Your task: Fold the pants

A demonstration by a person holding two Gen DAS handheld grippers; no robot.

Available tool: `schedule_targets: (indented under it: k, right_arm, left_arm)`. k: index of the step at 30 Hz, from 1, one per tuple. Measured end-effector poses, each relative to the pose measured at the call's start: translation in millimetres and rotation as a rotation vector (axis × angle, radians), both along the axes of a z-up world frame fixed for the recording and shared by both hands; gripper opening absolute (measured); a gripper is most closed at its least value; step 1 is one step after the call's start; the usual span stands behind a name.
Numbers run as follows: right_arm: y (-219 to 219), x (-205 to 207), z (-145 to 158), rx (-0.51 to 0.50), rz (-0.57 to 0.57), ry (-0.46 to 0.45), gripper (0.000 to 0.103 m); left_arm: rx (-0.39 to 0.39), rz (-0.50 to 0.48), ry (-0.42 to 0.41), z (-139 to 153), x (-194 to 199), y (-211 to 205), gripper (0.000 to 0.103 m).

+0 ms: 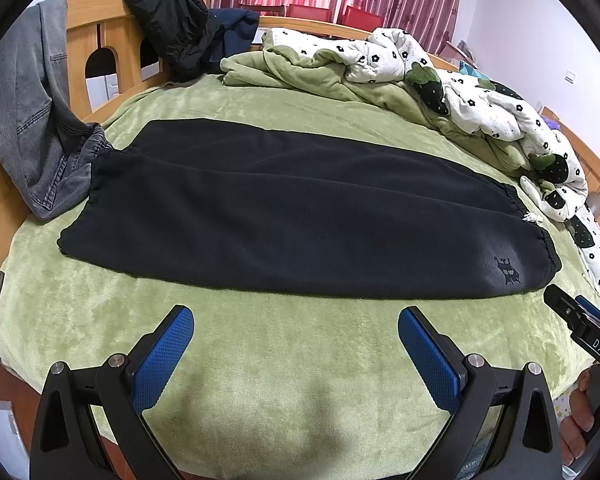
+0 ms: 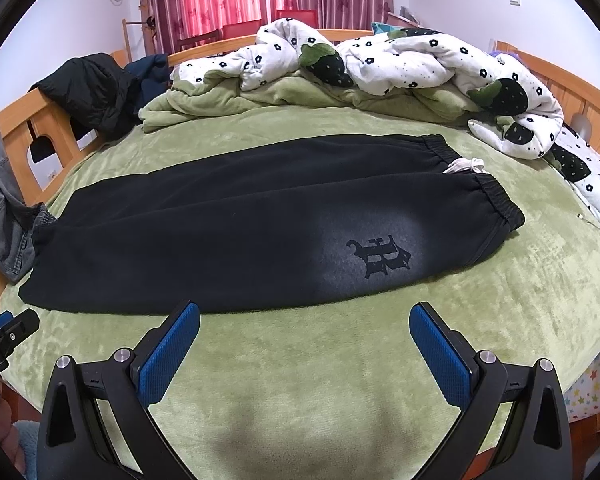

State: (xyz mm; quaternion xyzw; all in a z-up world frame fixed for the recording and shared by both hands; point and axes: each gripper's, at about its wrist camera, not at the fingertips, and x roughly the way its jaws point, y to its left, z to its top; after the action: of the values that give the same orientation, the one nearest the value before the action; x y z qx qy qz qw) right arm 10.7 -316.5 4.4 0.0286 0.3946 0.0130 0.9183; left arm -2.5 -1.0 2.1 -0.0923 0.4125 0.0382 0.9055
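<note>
Black fleece pants (image 1: 284, 208) lie flat across the green bed, legs folded one onto the other, cuffs to the left, elastic waistband (image 2: 496, 200) with a white drawstring (image 2: 464, 166) to the right. A dark logo (image 2: 380, 258) sits near the waist. My left gripper (image 1: 296, 344) is open and empty, hovering over the bed just short of the pants' near edge. My right gripper (image 2: 304, 344) is open and empty, also just short of the near edge, below the logo. It also shows at the right edge of the left wrist view (image 1: 580, 320).
A green plush blanket (image 2: 500, 300) covers the bed. A bunched white flowered duvet (image 2: 400, 60) lies at the far side. Grey jeans (image 1: 28, 120) and a black jacket (image 1: 172, 28) hang on the wooden bed frame (image 1: 100, 40) at the left.
</note>
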Motion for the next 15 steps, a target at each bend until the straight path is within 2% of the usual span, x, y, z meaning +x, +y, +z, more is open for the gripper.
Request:
schedule_targets:
  k: [15]
  right_arm:
    - [-0.5, 0.5, -0.9, 0.003, 0.001, 0.002, 0.103]
  left_arm:
    - [0.001, 0.002, 0.001, -0.5, -0.2, -0.6, 0.103]
